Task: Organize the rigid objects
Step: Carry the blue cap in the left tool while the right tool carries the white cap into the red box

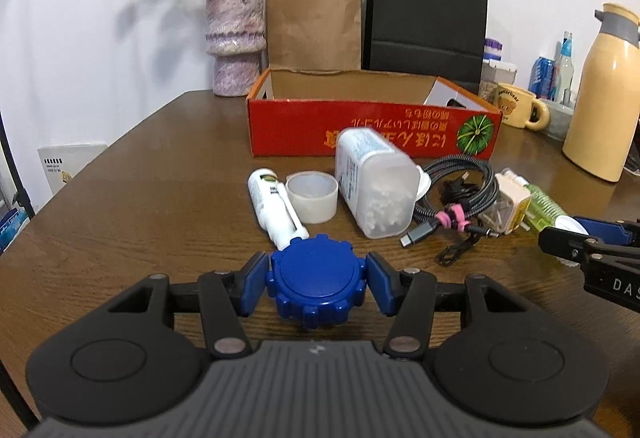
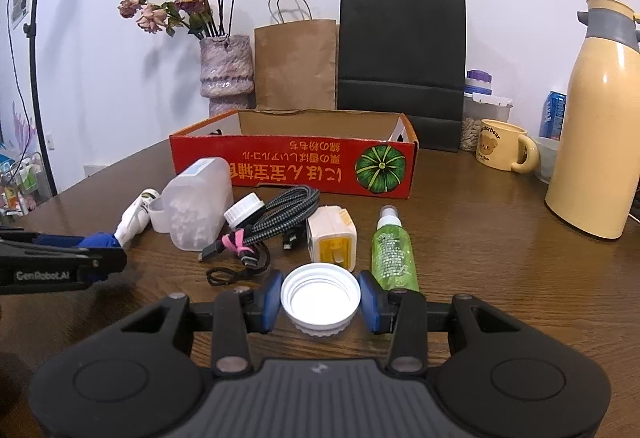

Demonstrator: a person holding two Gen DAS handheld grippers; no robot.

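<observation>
My left gripper (image 1: 317,284) is shut on a blue ribbed cap (image 1: 316,278), held just above the brown table (image 1: 160,197). My right gripper (image 2: 320,296) is shut on a white screw cap (image 2: 320,296), open side up. Ahead lie a white tube (image 1: 272,203), a translucent tape roll (image 1: 312,195), a clear container of white pellets (image 1: 374,183) on its side, a coiled braided cable (image 1: 456,193), a white-yellow plug adapter (image 2: 333,238) and a green spray bottle (image 2: 392,246). An open red cardboard box (image 1: 372,133) stands behind them.
A vase of dried roses (image 1: 234,37), a brown paper bag (image 1: 314,23) and a black paper bag (image 1: 426,21) stand along the back wall. A yellow bear mug (image 2: 502,149), a cream thermos (image 2: 596,125), cans and jars sit at the right.
</observation>
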